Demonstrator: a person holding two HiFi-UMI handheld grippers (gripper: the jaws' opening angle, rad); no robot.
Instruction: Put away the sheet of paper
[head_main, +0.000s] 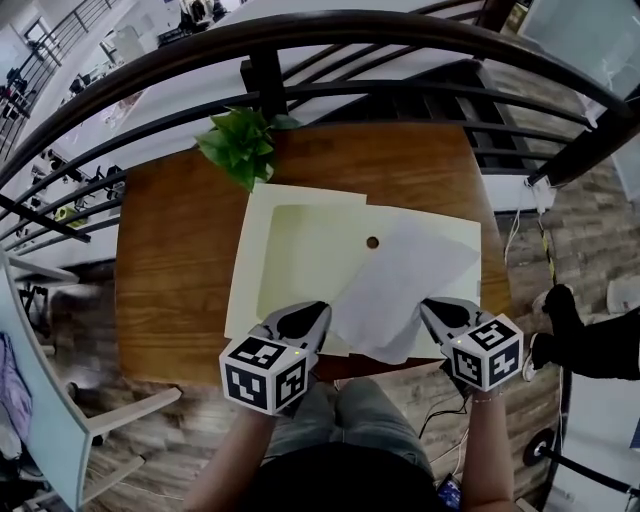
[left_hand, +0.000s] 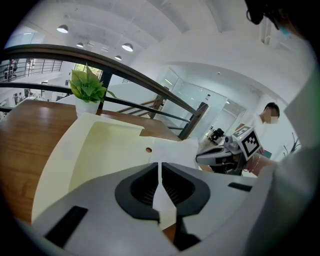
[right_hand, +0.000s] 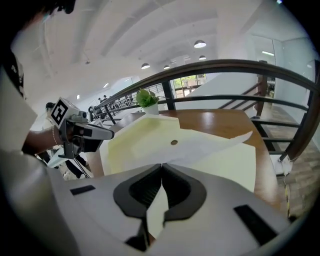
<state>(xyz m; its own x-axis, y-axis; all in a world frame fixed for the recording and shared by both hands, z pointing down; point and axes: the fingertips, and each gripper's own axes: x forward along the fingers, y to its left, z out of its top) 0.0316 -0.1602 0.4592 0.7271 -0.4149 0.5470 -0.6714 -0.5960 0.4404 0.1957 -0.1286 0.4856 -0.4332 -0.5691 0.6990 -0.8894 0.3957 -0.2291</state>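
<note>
A white sheet of paper (head_main: 402, 282) hangs slightly above a pale yellow open envelope (head_main: 290, 262) that lies flat on the wooden table (head_main: 175, 260). My left gripper (head_main: 320, 312) is shut on the sheet's near left edge, and the paper (left_hand: 161, 172) runs between its closed jaws. My right gripper (head_main: 430, 306) is shut on the near right edge, the sheet (right_hand: 210, 142) stretching away from its jaws over the envelope (right_hand: 135, 142). A small round brown clasp (head_main: 372, 242) shows on the envelope just beyond the paper's far corner.
A potted green plant (head_main: 241, 142) stands at the table's far edge, touching the envelope's far corner. A dark curved railing (head_main: 330, 30) runs behind the table. The person's legs are at the near table edge, and cables lie on the floor at the right.
</note>
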